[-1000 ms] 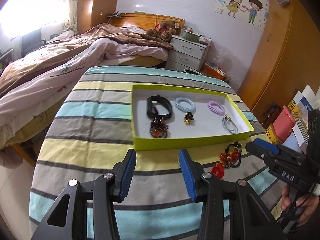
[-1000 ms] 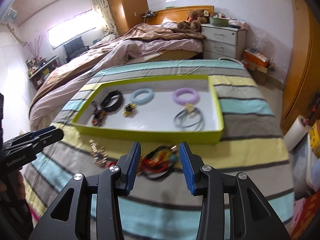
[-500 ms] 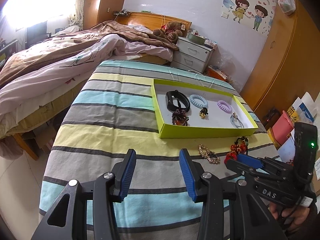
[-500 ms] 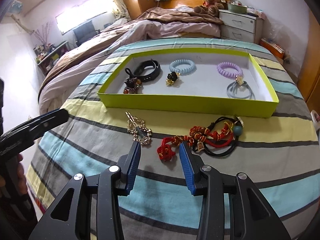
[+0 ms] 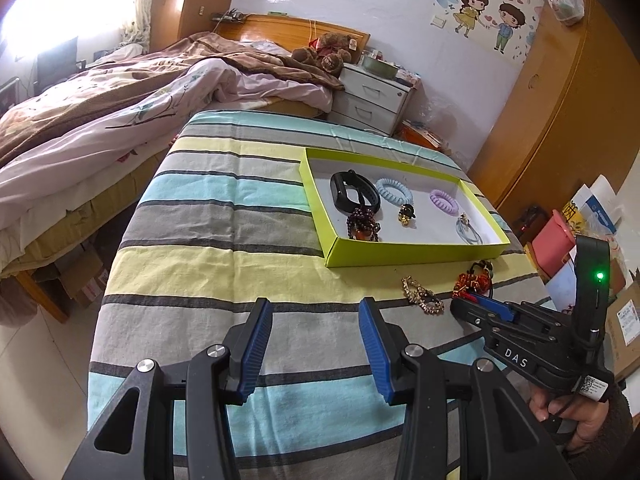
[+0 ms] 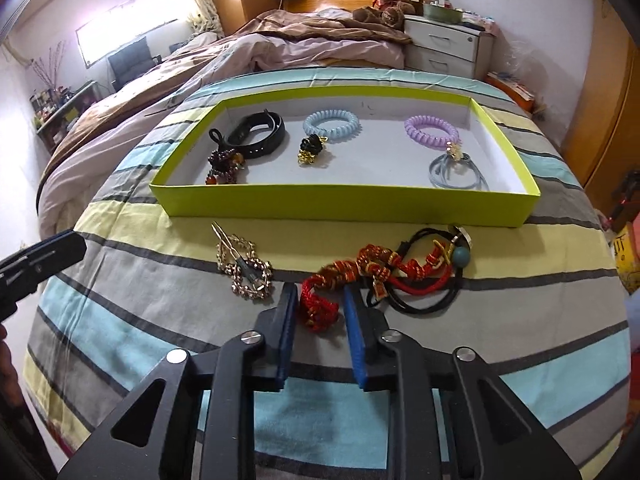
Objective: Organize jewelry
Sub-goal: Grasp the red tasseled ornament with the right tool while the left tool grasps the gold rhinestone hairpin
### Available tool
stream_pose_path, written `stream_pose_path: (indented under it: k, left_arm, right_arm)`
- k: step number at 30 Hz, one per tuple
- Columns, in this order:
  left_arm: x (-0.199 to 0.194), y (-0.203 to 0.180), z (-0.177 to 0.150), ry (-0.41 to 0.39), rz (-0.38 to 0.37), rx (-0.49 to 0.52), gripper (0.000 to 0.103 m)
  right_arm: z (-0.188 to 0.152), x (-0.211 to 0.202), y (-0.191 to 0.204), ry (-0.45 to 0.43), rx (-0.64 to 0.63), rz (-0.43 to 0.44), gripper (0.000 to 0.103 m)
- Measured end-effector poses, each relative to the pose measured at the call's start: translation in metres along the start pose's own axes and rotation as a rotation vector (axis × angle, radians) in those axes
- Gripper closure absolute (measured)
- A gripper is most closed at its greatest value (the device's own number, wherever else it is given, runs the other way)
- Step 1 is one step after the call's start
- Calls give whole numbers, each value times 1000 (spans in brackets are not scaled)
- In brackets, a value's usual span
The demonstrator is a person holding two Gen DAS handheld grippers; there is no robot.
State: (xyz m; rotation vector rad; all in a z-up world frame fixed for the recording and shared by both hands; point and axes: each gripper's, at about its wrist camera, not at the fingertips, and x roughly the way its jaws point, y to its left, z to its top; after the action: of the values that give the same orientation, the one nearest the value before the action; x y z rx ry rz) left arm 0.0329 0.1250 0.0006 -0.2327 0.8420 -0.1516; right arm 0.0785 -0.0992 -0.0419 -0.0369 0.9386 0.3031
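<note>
A lime green tray [image 6: 344,208] [image 5: 412,254] on the striped cloth holds a black band [image 6: 260,134], blue [image 6: 331,124] and purple [image 6: 431,131] coil rings, beads and hair ties. In front of it lie a gold chain piece [image 6: 244,268] [image 5: 422,300] and a red cord bracelet [image 6: 352,276] tangled with black cords. My right gripper [image 6: 319,306] [image 5: 474,304] is low over the cloth, its jaws open around the red cord's near end. My left gripper [image 5: 316,336] is open and empty, held back to the left; its tip shows in the right wrist view [image 6: 44,256].
The striped table [image 5: 224,240] stands beside a bed [image 5: 100,112] on the left. A white nightstand [image 5: 372,96] stands behind it and a wooden wardrobe [image 5: 560,100] on the right. Boxes and a pink bin [image 5: 554,236] sit at the right edge.
My right gripper has moved forward and down onto the red cord and its jaws have narrowed around it. My left gripper has pulled back and to the left.
</note>
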Motion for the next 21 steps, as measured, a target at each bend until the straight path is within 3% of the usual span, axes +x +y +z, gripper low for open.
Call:
stream_pose_path:
  k: [11, 21]
  left_arm:
    - [3, 6, -1, 30, -18, 1, 58]
    - [32, -34, 2, 76, -95, 15, 49]
  right_arm:
    - [-6, -16, 2, -41, 12, 6, 84]
    - [-10, -48, -7, -110, -27, 56, 84]
